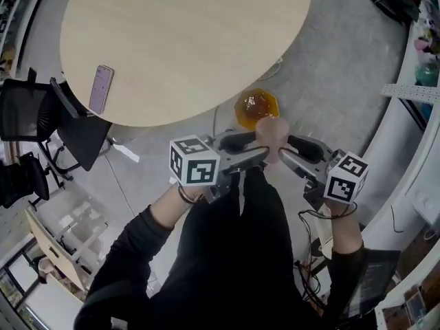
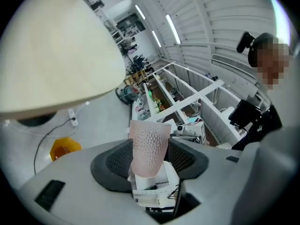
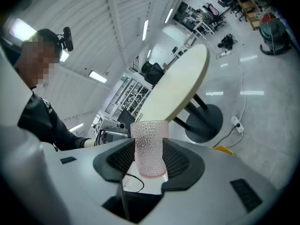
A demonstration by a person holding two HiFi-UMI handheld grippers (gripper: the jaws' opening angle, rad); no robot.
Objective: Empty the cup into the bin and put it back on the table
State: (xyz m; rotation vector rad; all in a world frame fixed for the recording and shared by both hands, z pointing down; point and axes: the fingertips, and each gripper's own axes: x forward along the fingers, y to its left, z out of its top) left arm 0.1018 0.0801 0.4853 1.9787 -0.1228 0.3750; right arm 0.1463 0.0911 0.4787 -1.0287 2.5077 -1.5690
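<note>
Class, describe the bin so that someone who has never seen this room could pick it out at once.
Find the big round pale table. On the grey floor just off its near edge, just beyond the pink cup, stands the bin. It is the only bright orange thing there, with an angular rim.

I see a pale pink translucent cup (image 3: 150, 149) patterned all over with small raised dots, an orange hexagonal bin (image 1: 256, 107), and a plain light beige round tabletop (image 1: 185, 40).
</note>
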